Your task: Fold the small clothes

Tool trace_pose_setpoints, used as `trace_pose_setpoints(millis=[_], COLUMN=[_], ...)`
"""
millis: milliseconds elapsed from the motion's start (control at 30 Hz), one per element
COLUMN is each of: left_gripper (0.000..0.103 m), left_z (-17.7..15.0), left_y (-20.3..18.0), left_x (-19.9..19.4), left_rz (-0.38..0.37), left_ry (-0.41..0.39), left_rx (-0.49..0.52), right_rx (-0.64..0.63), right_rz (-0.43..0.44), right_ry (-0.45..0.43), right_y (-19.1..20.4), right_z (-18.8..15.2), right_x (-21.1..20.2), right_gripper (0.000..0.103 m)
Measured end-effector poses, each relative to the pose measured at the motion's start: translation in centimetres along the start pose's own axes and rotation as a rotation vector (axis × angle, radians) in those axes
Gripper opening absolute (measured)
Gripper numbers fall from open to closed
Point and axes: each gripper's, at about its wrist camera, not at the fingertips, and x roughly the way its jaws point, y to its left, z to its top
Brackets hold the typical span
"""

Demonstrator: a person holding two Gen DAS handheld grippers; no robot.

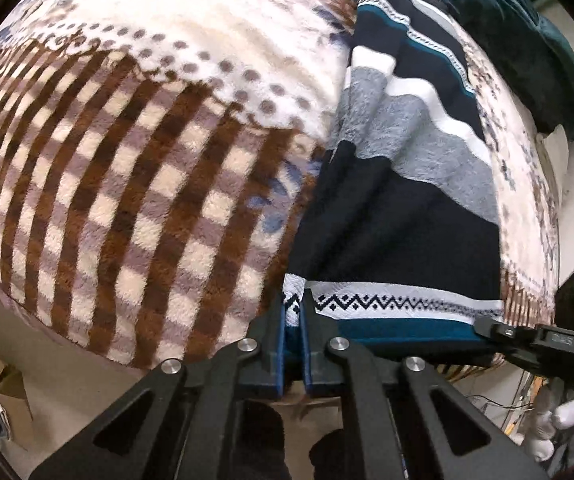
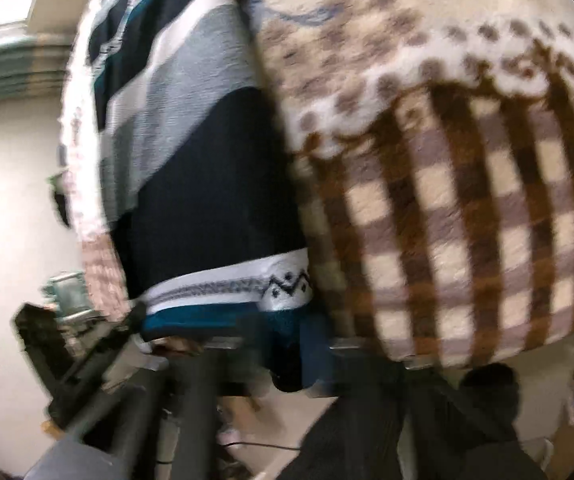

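Note:
A small striped garment [image 1: 399, 216], banded in navy, grey, white and teal, lies spread on a fleece blanket [image 1: 127, 160]. Its near hem carries a white band with a dark zigzag. My left gripper [image 1: 296, 304] is shut on the left corner of that hem, the blue pads pinching the white band. At the hem's right corner my right gripper [image 1: 487, 326] clamps the teal edge. The right wrist view is blurred: the same garment [image 2: 207, 184] reaches down to my right gripper [image 2: 287, 340], with the teal hem between its fingers. The left gripper [image 2: 137, 314] shows at the other corner.
The blanket [image 2: 467, 200], checked brown and cream, covers a raised surface whose near edge drops to a pale floor. A dark teal cloth [image 1: 519, 32] lies bunched at the far right. A cardboard box [image 1: 3, 384] stands on the floor, and a white-gloved hand [image 1: 567, 424] holds the right gripper.

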Motion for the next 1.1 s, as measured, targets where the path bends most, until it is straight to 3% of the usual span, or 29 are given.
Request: trace_pose_setpoints(millis=[67,167,300,333,367,400,433,467,500,667,733,967,1100], left_gripper=[0.006,0.009,0.01,0.013,0.023,0.04,0.05,0.069,0.075,0.075,0.075,0.075,0.075], left_z=[0.1,0.8,1.0,0.9,1.0,1.2,1.5,1.8,2.3,4.6,4.9,5.3,7.2], left_y=[0.4,0.3,0.2,0.2,0.3,0.3,0.4,0.6,0.7,0.5,1.0,1.7,1.9], left_x=[1.0,0.9,-1.6,-2.3,-2.9,-3.3,-3.4,-3.3,-2.8,2.3,3.2,1.3,-1.9], left_rz=[-0.007,-0.018,-0.045,-0.062,-0.072,-0.066,-0.071,-0.095,-0.116,-0.023,-0.036,-0.083,-0.127], left_ry=[0.021,0.053,0.056,0.049,0.041,0.035,0.029,0.025,0.023,0.081,0.09,0.099,0.022], left_rx=[-0.016,-0.032,-0.055,-0.063,-0.075,-0.089,-0.104,-0.115,-0.128,-0.077,-0.098,-0.063,-0.064], right_rx=[-0.026,-0.06,-0.057,-0.052,-0.047,-0.041,-0.034,-0.026,-0.021,0.031,0.04,0.002,0.007], right_rz=[-0.022,-0.122,-0.131,-0.125,-0.117,-0.106,-0.097,-0.095,-0.092,-0.086,-0.105,-0.139,-0.122], right_ry=[-0.003,0.018,0.066,0.066,0.058,0.045,0.025,0.013,0.008,0.005,0.009,0.031,-0.013], right_y=[0.3,0.1,1.1,1.2,1.4,1.5,1.6,1.5,1.3,-0.9,-1.6,0.0,1.4], right_z=[-0.3,-0.2,0.7,0.8,0.8,0.9,0.9,0.9,1.0,0.7,0.7,0.6,1.5], right_x=[-0.3,0.8,1.1,0.8,0.4,0.0,-0.6,-1.0,-1.3,-1.5,-1.0,0.3,-1.9], right_gripper=[0.01,0.012,0.025,0.035,0.045,0.053,0.055,0.057,0.057,0.057,0.057,0.057,0.057])
